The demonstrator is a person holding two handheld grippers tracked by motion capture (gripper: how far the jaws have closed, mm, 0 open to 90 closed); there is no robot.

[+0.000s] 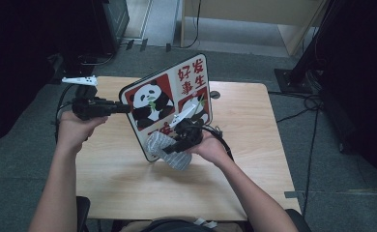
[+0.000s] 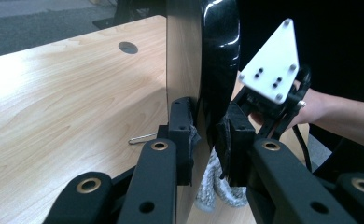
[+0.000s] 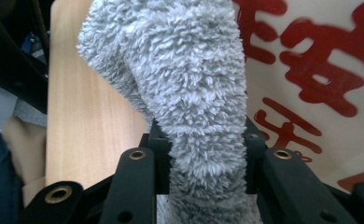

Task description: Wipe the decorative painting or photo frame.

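Two claws are at work over the wooden surface (image 1: pixel 128 179): the left claw (image 1: pixel 123 108) is clamped on the left edge of the panda board (image 1: pixel 169 96), pads pressing both of its faces and holding it up on edge, tilted, with its lower corner down near the surface. Over on the printed side, the right claw (image 1: pixel 179 143) is closed tight on a fluffy grey cloth (image 1: pixel 169 151), which is bunched against the board's lower front beside the red characters.
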